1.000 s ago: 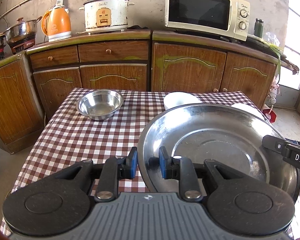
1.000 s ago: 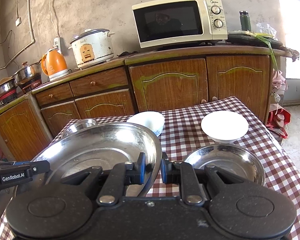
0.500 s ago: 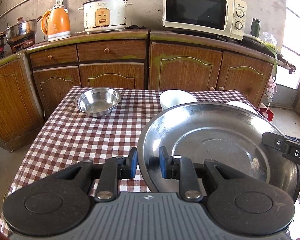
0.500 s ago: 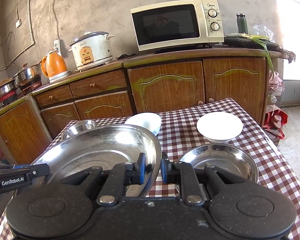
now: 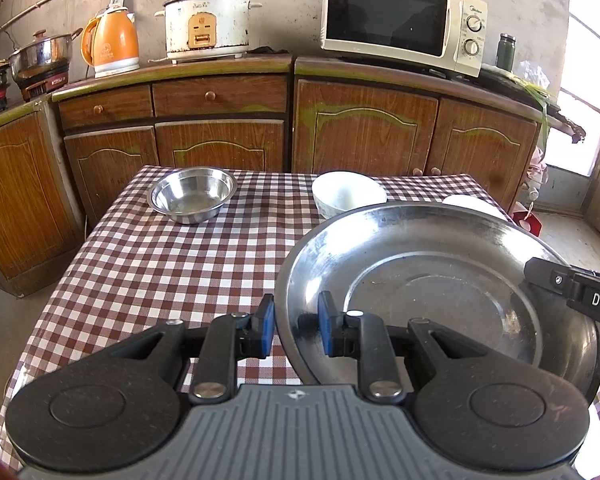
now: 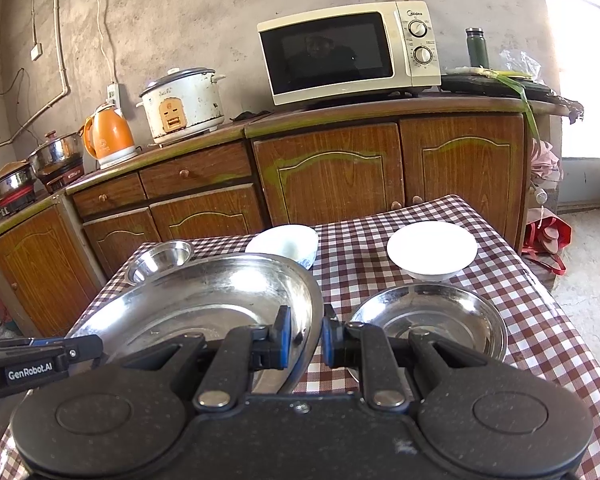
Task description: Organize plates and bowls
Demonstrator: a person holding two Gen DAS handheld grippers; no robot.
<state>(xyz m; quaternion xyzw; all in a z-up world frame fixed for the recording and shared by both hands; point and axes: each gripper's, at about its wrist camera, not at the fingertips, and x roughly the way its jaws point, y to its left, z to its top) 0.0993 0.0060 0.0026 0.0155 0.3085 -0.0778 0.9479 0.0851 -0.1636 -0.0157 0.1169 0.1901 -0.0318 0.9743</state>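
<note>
Large steel plate (image 5: 440,280): held above the checked tablecloth (image 5: 160,264) at the near side, one gripper on each side of its rim, likely because it is broad and would tip from a single grip.
Left gripper (image 5: 294,326): jaws clamped on the plate's left rim.
Right gripper (image 6: 303,338): jaws clamped on the plate's right rim.
Smaller steel plate (image 6: 432,318): lies on the cloth just right of the held plate.
White bowls: one upright (image 6: 284,242), one seemingly upturned (image 6: 432,248), both farther back.
Steel bowl (image 5: 192,198): far left, apart from the rest.
Judgement: the wide plate probably serves as base of a stack.
</note>
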